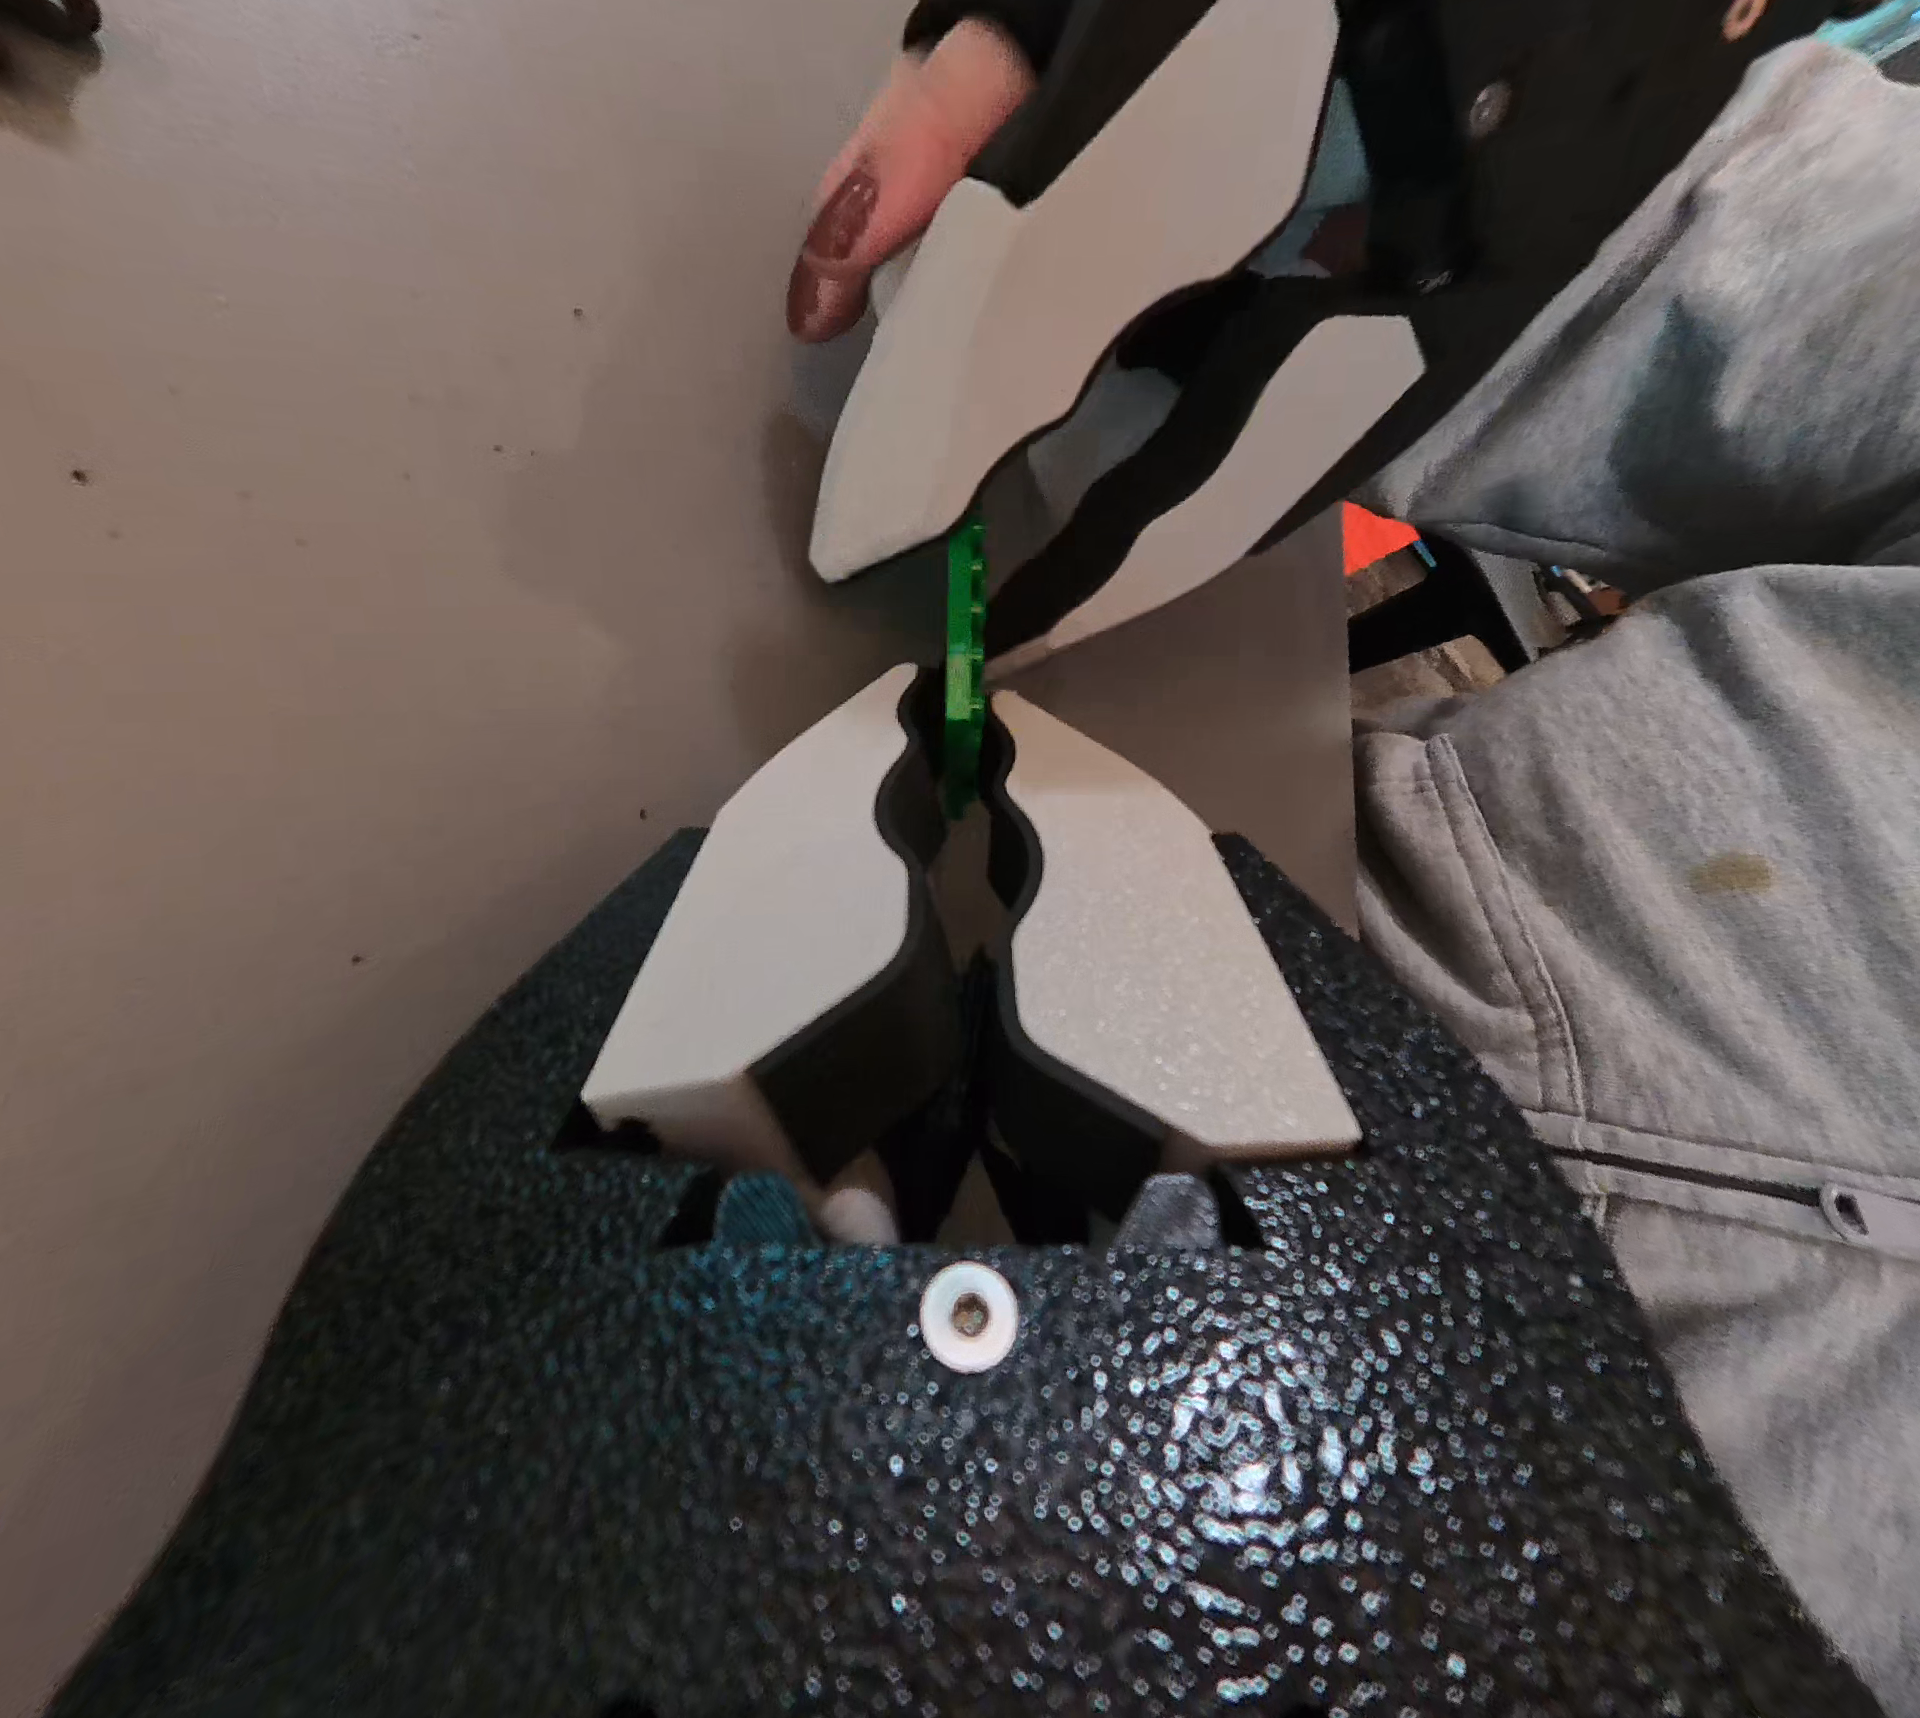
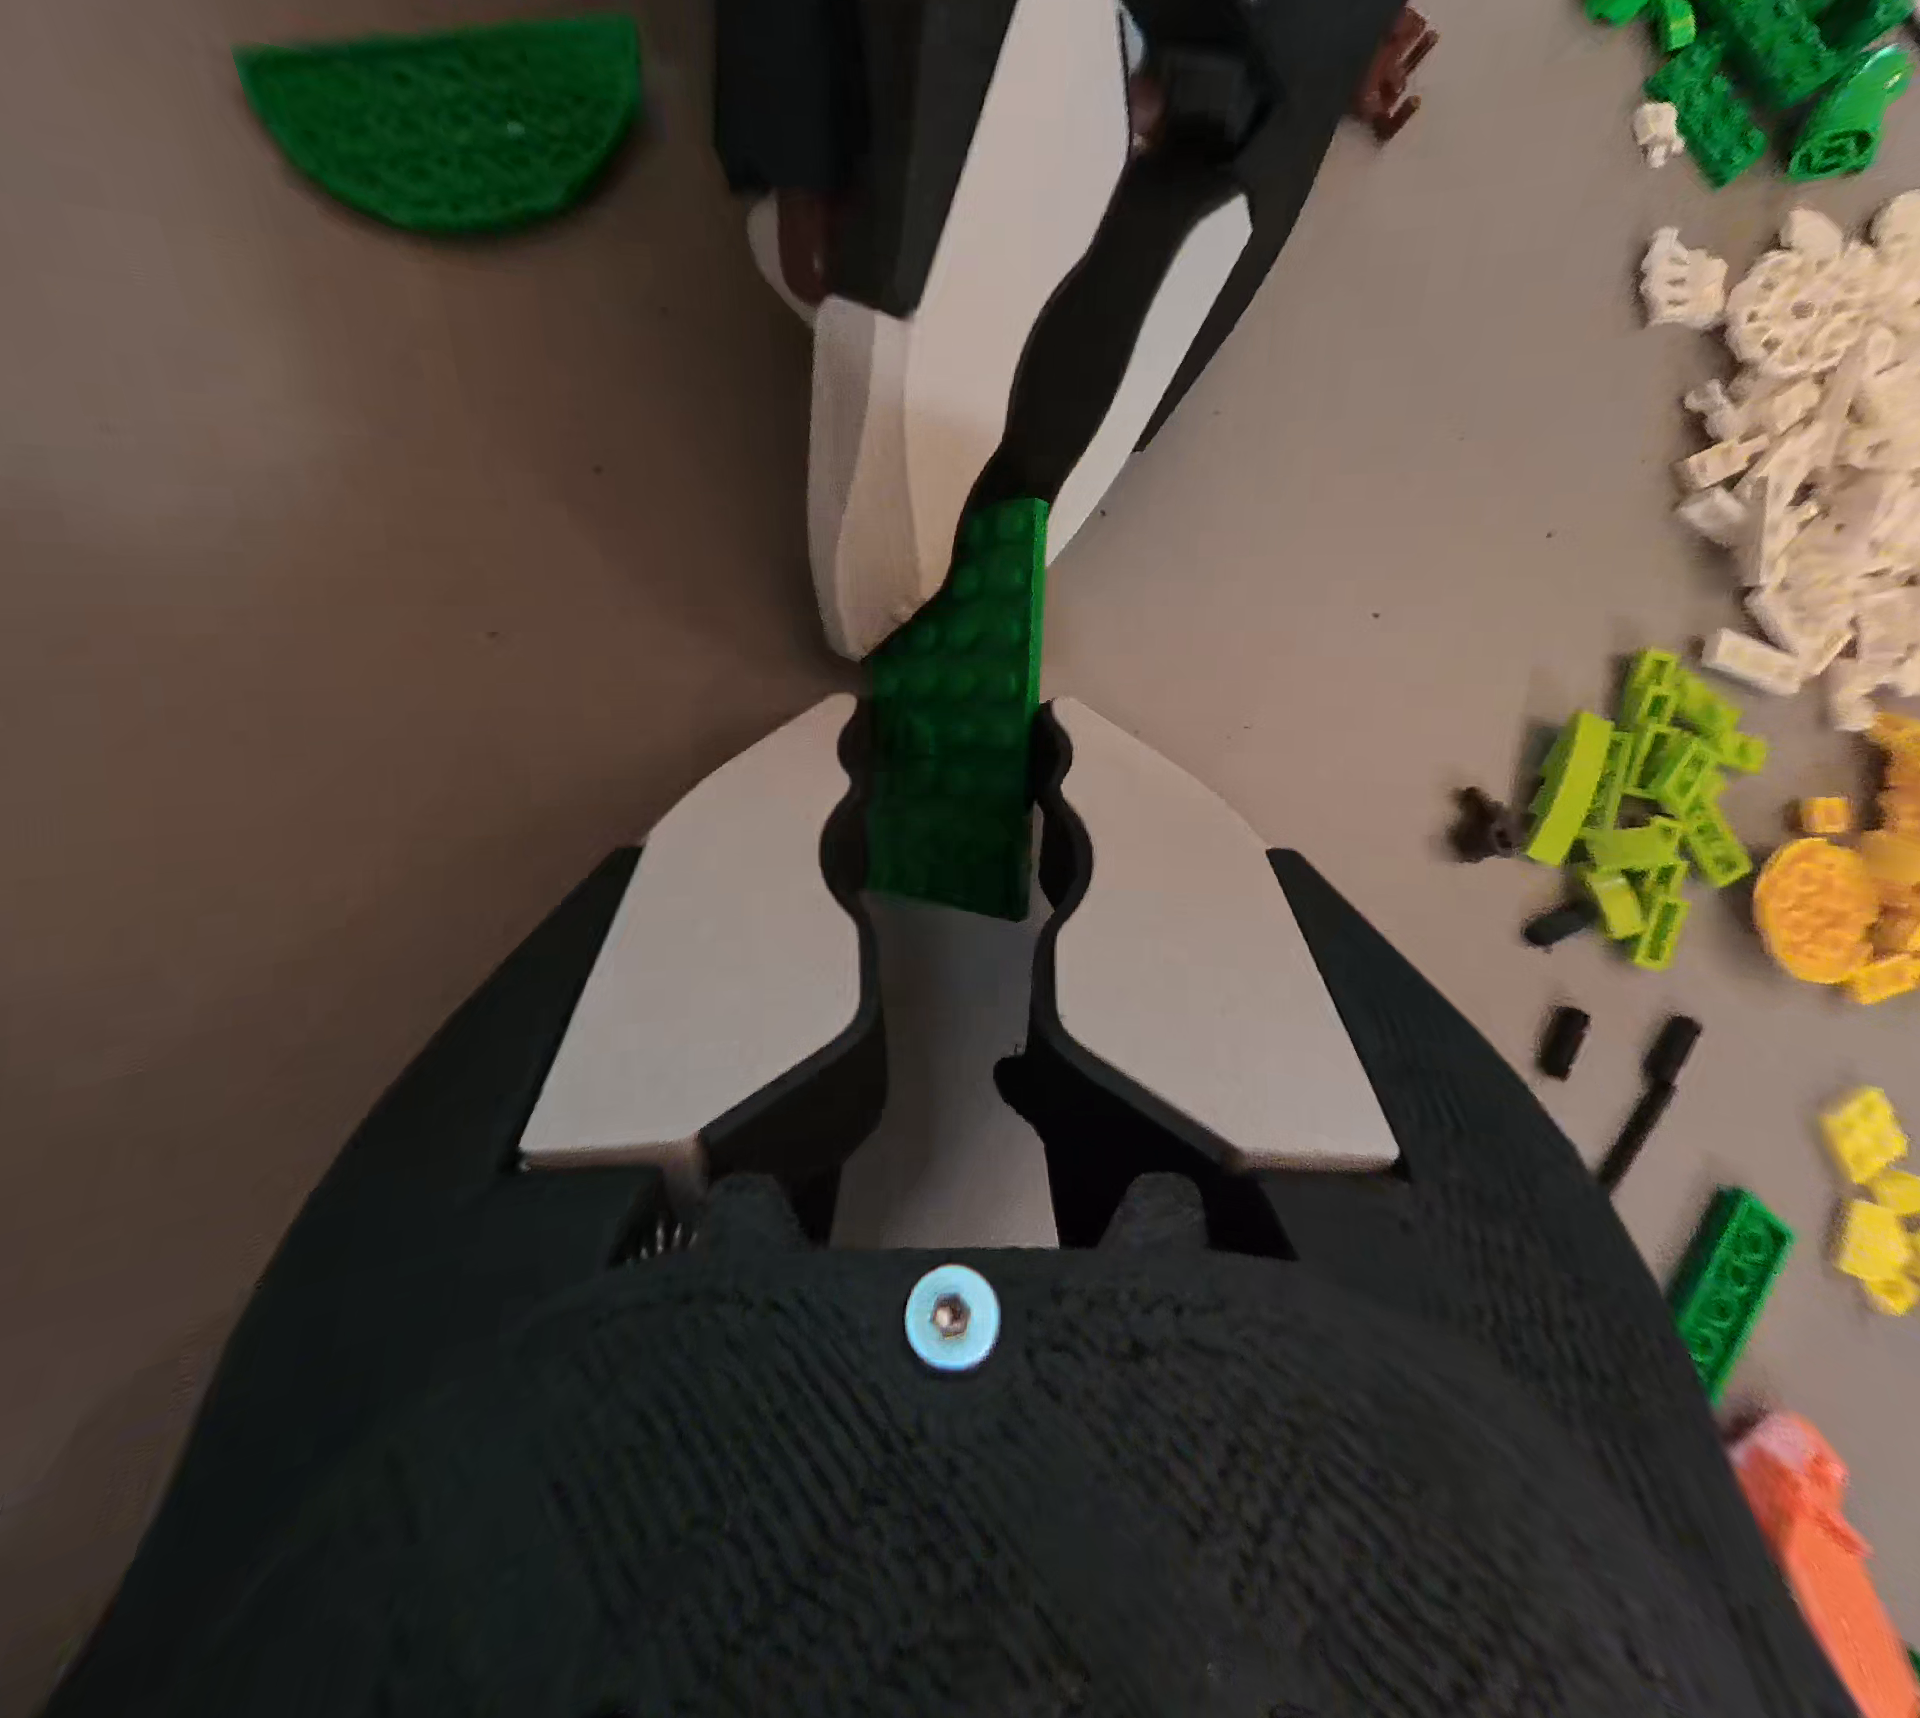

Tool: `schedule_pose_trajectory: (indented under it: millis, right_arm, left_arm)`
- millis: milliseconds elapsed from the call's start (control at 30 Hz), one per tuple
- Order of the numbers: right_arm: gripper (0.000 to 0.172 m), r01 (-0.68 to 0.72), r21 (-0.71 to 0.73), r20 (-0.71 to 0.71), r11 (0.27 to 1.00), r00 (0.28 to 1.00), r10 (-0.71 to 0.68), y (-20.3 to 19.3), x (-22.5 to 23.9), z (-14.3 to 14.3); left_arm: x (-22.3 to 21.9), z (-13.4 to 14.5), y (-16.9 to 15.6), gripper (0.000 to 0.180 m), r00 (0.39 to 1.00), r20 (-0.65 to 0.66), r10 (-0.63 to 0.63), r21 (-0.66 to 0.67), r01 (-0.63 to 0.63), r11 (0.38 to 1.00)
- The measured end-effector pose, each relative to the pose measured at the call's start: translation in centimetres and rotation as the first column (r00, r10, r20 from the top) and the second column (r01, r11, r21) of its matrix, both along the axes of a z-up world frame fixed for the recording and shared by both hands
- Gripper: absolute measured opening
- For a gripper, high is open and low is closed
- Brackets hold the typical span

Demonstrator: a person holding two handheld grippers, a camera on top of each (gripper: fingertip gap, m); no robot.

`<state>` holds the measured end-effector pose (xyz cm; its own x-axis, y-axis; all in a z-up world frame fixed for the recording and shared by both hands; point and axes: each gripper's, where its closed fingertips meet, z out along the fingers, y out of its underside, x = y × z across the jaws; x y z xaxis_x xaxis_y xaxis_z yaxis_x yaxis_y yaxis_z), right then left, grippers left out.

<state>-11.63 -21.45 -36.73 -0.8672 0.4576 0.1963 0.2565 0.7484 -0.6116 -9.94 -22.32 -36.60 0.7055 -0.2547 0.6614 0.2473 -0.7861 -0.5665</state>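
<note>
Your left tongs (image 1: 961, 712) are nearly closed on the thin edge of a dark green studded plastic plate (image 2: 961, 733), and your right tongs (image 2: 951, 775) stand wider, with the pads against its two long sides. The plate is in the air above the grey desk (image 2: 364, 525), between both tongs. If you pull while both are pressing, the plate may twist and slip out, and fall among the loose white (image 2: 1808, 463) and lime bricks (image 2: 1631, 827) near your right tongs.
</note>
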Motion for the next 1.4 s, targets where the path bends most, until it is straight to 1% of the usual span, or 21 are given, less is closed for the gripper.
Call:
schedule_pose_trajectory:
  millis: [67, 133, 200, 267, 367, 433, 500, 533, 633, 700, 800, 900, 967, 1000, 1033, 1067, 1133, 1200, 1233, 1300, 1400]
  right_arm:
    - [0.029, -0.027, -0.011, -0.009, 1.0, 1.0, 0.027, -0.1, -0.1, 0.1]
    - [0.029, -0.035, -0.08, 0.006, 0.996, 0.999, 0.036, -0.2, -0.1, 0.3]
    - [0.028, -0.013, -0.155, 0.026, 0.988, 1.0, 0.017, -0.2, -0.2, 0.4]
    - [0.028, 0.002, -0.197, 0.01, 0.98, 1.0, 0.0, -0.2, -0.3, 0.6]
    - [0.028, 0.017, -0.208, -0.003, 0.978, 1.0, -0.018, 0.2, -0.3, 0.6]
    - [0.028, 0.028, -0.196, -0.024, 0.98, 0.999, -0.034, 0.5, -0.5, 0.5]
    - [0.029, 0.044, -0.174, -0.058, 0.984, 0.997, -0.055, 1.0, -0.6, 0.6]
    - [0.032, 0.054, -0.16, -0.085, 0.986, 0.994, -0.068, 1.3, -0.8, 0.7]
    - [0.037, 0.097, -0.124, -0.172, 0.988, 0.978, -0.118, 2.4, -1.3, 1.2]
    - [0.038, 0.127, -0.119, -0.222, 0.985, 0.963, -0.151, 3.1, -1.4, 1.7]
    - [0.038, 0.184, -0.159, -0.325, 0.97, 0.918, -0.228, 4.0, -1.9, 3.0]
    - [0.035, 0.218, -0.215, -0.45, 0.952, 0.843, -0.294, 4.4, -2.2, 4.9]
    - [0.027, 0.226, -0.229, -0.568, 0.947, 0.759, -0.318, 4.1, -2.5, 6.6]
    - [0.026, 0.224, -0.216, -0.63, 0.95, 0.712, -0.311, 3.7, -2.5, 7.4]
    - [0.026, 0.202, -0.183, -0.673, 0.962, 0.688, -0.272, 2.8, -2.4, 7.6]
    - [0.026, 0.149, -0.144, -0.692, 0.978, 0.691, -0.207, 1.1, -1.9, 7.5]
    - [0.026, -0.04, -0.13, -0.673, 0.991, 0.737, -0.059, -3.6, 0.0, 6.8]
    - [0.027, -0.234, -0.214, -0.573, 0.949, 0.816, 0.072, -8.4, 2.6, 6.2]
    - [0.029, -0.288, -0.249, -0.507, 0.925, 0.852, 0.129, -10.2, 3.6, 5.8]
    - [0.032, -0.33, -0.251, -0.401, 0.91, 0.891, 0.213, -12.2, 4.3, 5.0]
    - [0.037, -0.327, -0.207, -0.26, 0.922, 0.927, 0.27, -13.8, 4.3, 3.6]
  left_arm:
    - [0.0, 0.1, 0.0, 0.005, 1.0, 0.013, -0.001, 0.002, 0.001, 1.0]
    - [0.0, 0.3, 0.0, 0.005, 0.999, 0.046, 0.001, 0.007, -0.002, 1.0]
    - [-0.1, 0.6, 0.1, 0.005, 0.997, 0.078, 0.012, 0.015, -0.014, 1.0]
    - [-0.3, 0.9, 0.3, 0.005, 0.995, 0.099, 0.029, 0.023, -0.031, 0.999]
    - [-0.6, 1.1, 0.4, 0.006, 0.992, 0.117, 0.051, 0.03, -0.054, 0.998]
    - [-1.0, 1.1, 0.7, 0.007, 0.988, 0.124, 0.09, 0.033, -0.094, 0.995]
    - [-1.8, 1.4, 1.1, 0.013, 0.979, 0.146, 0.14, 0.039, -0.147, 0.988]
    - [-2.2, 1.6, 1.4, 0.018, 0.973, 0.157, 0.169, 0.049, -0.179, 0.983]
    - [-4.0, 2.5, 2.2, 0.035, 0.955, 0.141, 0.259, 0.133, -0.278, 0.951]
    - [-5.0, 3.3, 2.6, 0.037, 0.948, 0.102, 0.301, 0.223, -0.317, 0.922]
    - [-6.6, 5.4, 3.0, 0.037, 0.921, 0.051, 0.386, 0.399, -0.373, 0.837]
    - [-8.6, 7.3, 2.8, 0.036, 0.856, -0.025, 0.517, 0.567, -0.413, 0.712]
    - [-10.0, 8.5, 2.3, 0.033, 0.777, -0.074, 0.625, 0.668, -0.426, 0.61]
    - [-10.8, 8.9, 2.0, 0.029, 0.729, -0.099, 0.677, 0.712, -0.424, 0.56]
    - [-11.5, 9.4, 1.7, 0.026, 0.676, -0.123, 0.727, 0.751, -0.415, 0.513]
    - [-12.0, 9.9, 1.3, 0.021, 0.623, -0.145, 0.769, 0.791, -0.395, 0.468]
    - [-12.6, 10.9, 0.5, 0.014, 0.515, -0.186, 0.837, 0.86, -0.326, 0.392]
    - [-12.7, 11.8, -0.2, 0.006, 0.417, -0.219, 0.882, 0.912, -0.234, 0.337]
    - [-12.5, 12.2, -0.5, 0.003, 0.379, -0.232, 0.896, 0.929, -0.187, 0.32]
    - [-11.8, 12.7, -0.6, 0.001, 0.353, -0.269, 0.896, 0.94, -0.104, 0.324]
    - [-11.4, 12.7, -0.6, 0.0, 0.342, -0.288, 0.895, 0.94, -0.077, 0.332]
